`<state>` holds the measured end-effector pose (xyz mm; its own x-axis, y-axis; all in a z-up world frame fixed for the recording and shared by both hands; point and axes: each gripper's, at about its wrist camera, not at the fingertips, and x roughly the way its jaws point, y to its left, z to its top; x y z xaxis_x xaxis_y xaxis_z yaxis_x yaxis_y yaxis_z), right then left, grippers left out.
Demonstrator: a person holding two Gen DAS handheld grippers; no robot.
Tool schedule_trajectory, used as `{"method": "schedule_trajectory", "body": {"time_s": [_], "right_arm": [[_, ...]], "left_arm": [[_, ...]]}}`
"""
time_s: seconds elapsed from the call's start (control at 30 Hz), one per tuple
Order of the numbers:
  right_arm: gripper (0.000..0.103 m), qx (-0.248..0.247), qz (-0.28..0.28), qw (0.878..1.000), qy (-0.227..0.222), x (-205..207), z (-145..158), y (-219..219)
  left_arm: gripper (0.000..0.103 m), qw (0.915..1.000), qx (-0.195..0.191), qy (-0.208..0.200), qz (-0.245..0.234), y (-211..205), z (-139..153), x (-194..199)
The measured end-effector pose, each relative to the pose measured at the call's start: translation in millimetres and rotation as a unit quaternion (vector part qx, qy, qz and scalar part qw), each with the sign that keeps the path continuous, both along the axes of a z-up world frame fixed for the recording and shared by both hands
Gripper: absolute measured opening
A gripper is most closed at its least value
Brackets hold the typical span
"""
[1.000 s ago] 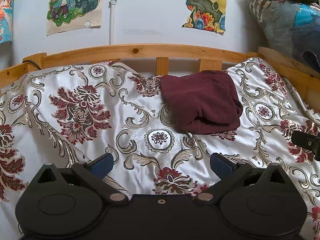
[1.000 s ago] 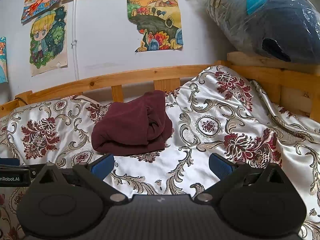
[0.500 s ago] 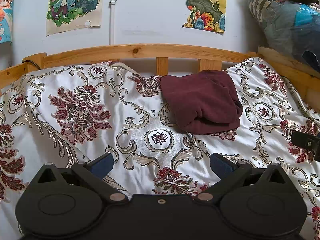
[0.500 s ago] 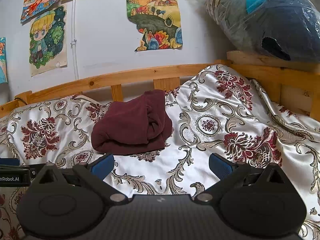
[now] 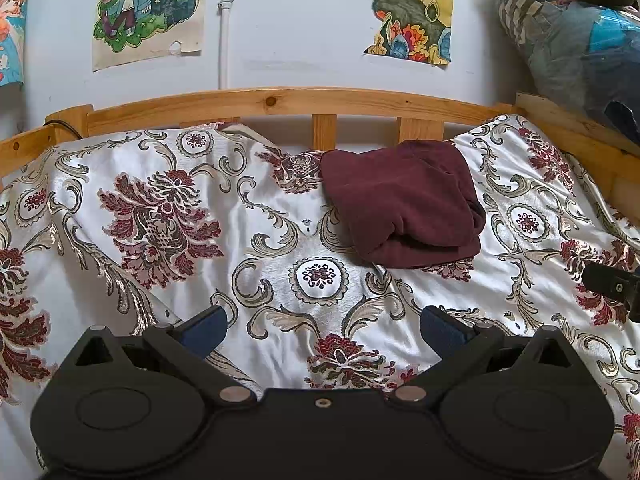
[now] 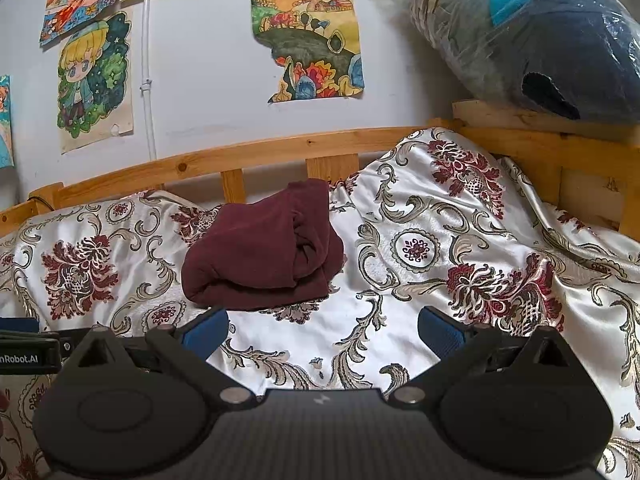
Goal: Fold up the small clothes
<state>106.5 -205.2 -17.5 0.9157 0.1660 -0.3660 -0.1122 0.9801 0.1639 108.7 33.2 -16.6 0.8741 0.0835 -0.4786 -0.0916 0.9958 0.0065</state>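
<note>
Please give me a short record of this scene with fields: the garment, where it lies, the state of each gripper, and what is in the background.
garment: maroon garment, in a folded bundle
surface: floral satin bedspread, garment lies near the wooden bed rail
left gripper: open, holds nothing, short of the garment
right gripper: open, holds nothing
background: drawings on the wall; plastic-wrapped bundle at right

We see our left gripper (image 5: 322, 330) low in the view, its blue-padded fingers (image 5: 204, 330) spread wide with nothing between them, above a white satin bedspread (image 5: 168, 280) with red flowers. A folded maroon garment (image 5: 400, 204) lies farther up the bed, near the wooden rail (image 5: 272, 101). At the right edge a bit of our right gripper (image 5: 614, 286) shows.
</note>
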Motion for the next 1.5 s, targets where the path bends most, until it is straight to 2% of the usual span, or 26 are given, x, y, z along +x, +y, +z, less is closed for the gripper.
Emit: {"method": "schedule_trajectory", "body": {"time_s": [1.5], "right_arm": [[0.103, 0.004, -0.004, 1.0, 0.004, -0.2, -1.9, 0.3]], "left_arm": [[0.102, 1.0, -0.001, 0.0, 0.0, 0.3, -0.1, 0.3]]}}
